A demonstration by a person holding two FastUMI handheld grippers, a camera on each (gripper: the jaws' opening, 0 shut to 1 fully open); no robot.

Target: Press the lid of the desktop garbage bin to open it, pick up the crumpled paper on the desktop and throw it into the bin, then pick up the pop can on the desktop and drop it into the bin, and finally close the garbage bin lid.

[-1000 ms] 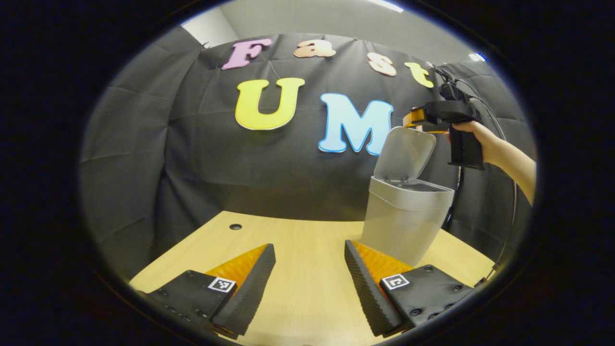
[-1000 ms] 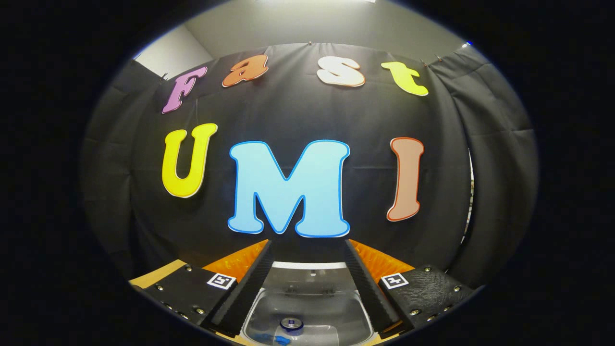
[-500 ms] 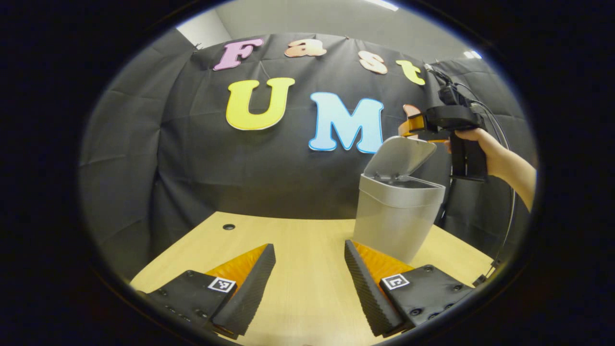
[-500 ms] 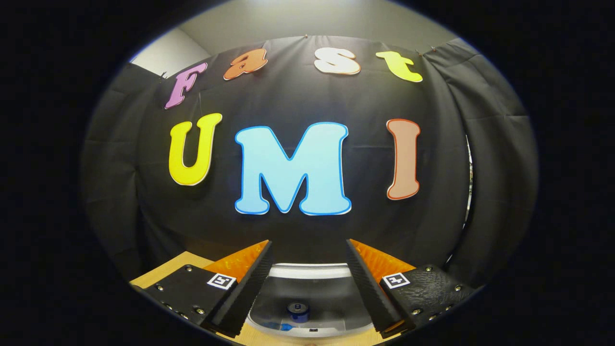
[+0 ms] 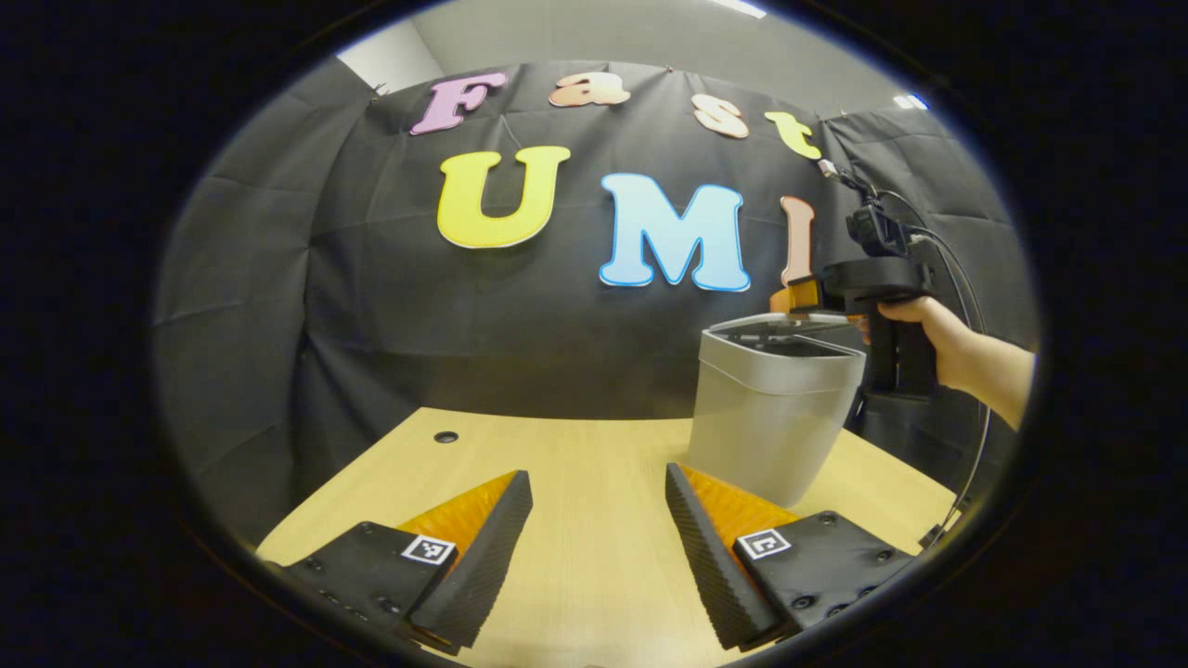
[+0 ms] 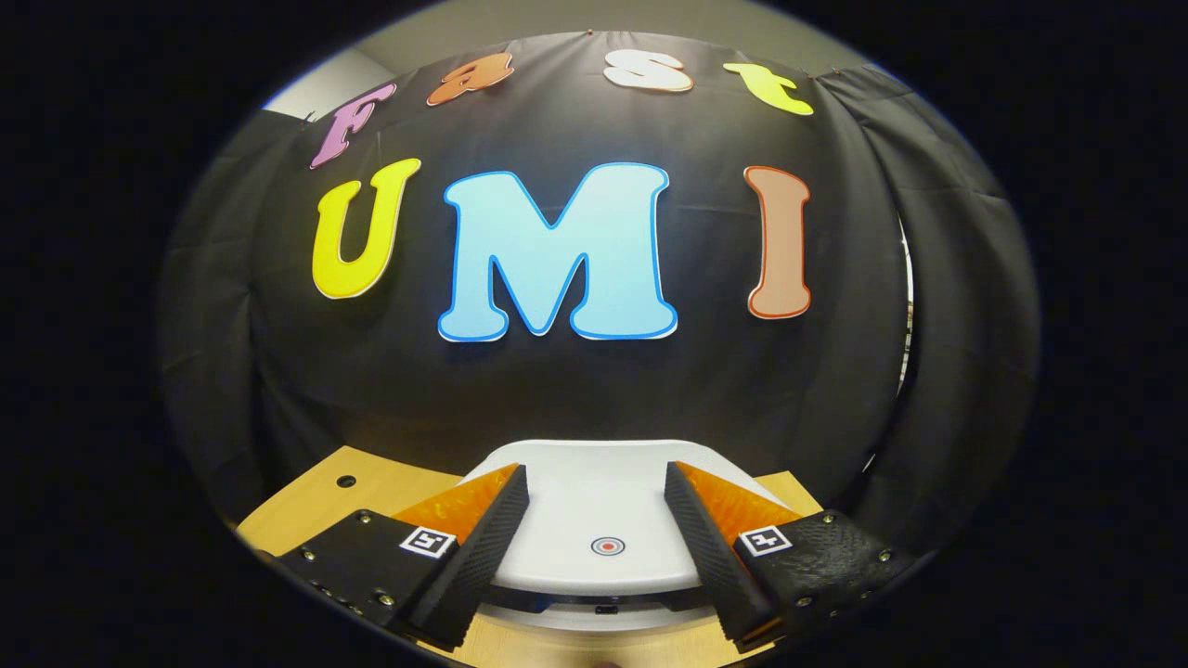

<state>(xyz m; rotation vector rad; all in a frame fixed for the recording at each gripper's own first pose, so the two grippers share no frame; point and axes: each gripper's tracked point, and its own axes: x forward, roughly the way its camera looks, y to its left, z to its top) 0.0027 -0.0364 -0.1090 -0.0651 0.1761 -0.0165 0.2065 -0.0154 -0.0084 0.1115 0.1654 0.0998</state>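
- Garbage bin (image 5: 775,408) stands on the wooden surface (image 5: 575,464), right of the left claw (image 5: 599,547), whose jaws are spread and empty
- Right claw (image 6: 596,547), jaws apart, gripping nothing, sits over the lid (image 6: 594,506); a hand (image 5: 933,325) holds it
- Lid stood raised 1.0 s ago; it now lies nearly flat on the bin

Ceiling lights (image 5: 742,7) are illuminating evenly from above; focus is holding sharp, with fisheye bending the edges.
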